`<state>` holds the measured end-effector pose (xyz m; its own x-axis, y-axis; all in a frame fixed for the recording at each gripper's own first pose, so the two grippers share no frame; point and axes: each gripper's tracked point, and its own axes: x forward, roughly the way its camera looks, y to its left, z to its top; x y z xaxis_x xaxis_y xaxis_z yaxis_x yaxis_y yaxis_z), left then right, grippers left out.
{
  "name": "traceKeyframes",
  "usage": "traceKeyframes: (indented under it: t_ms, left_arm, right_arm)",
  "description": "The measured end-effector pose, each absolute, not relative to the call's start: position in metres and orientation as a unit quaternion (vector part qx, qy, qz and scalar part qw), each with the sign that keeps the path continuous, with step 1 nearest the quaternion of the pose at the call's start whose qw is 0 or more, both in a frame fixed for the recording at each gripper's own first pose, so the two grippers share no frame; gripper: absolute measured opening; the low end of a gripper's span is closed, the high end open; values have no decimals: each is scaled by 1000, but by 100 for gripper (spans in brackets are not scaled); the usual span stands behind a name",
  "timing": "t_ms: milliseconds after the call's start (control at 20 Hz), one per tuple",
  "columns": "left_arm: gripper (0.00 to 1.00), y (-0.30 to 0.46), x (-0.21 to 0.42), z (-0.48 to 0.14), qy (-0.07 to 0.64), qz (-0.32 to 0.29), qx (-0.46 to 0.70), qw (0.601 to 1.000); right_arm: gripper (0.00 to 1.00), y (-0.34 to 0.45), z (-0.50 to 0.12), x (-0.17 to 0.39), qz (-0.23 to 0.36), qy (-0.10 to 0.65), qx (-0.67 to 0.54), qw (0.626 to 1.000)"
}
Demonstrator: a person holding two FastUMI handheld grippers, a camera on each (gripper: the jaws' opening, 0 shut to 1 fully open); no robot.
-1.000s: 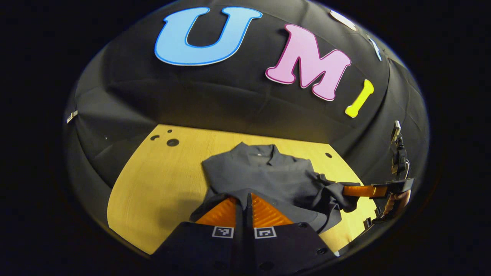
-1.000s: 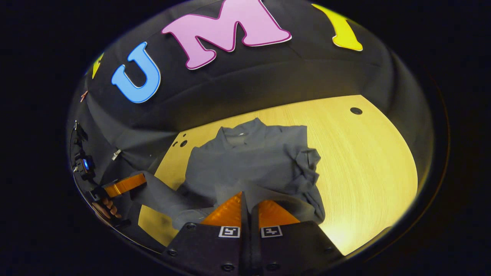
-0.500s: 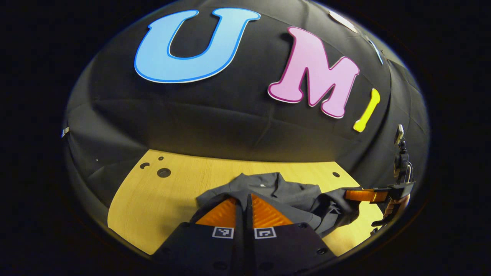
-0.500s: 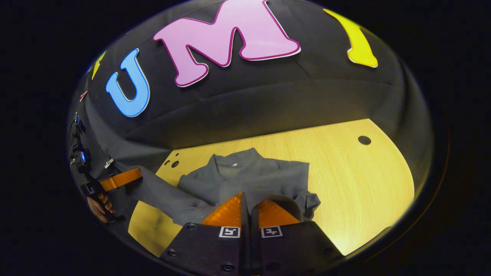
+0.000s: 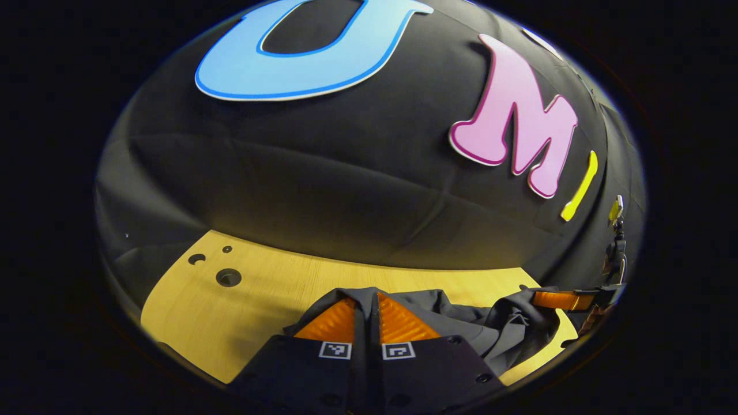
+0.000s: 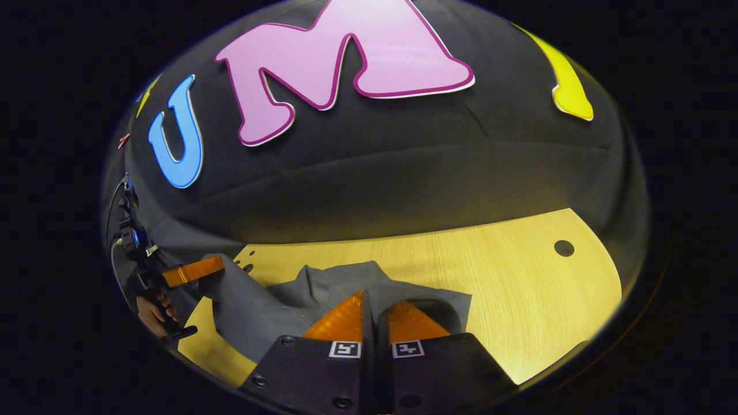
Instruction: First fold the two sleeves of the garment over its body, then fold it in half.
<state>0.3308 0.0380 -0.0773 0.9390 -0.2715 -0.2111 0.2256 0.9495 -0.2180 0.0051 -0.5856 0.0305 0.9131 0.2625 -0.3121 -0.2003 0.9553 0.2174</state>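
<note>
Both grippers clamped on the grey garment: left gripper and right gripper each pinch cloth; garment bunched on the wooden table, near its far edge

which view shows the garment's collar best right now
The right gripper view: the collar of the garment stands just beyond the shut right gripper. In the left gripper view the left gripper covers most of the bunched garment, so no collar can be made out.
</note>
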Motion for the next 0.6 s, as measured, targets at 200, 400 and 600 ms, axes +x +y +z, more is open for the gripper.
traceKeyframes:
  t_ms: [200,400,600]
  left_arm:
    - [5,40,360,-98,124,-130,-105,978]
    - [5,36,374,-122,142,-134,-103,975]
    - [6,35,372,-134,157,-126,-95,975]
  right_arm:
    - [5,-591,13,36,108,176,104,973]
    - [5,-594,-18,53,95,201,104,969]
    - [2,-596,-26,53,85,208,89,970]
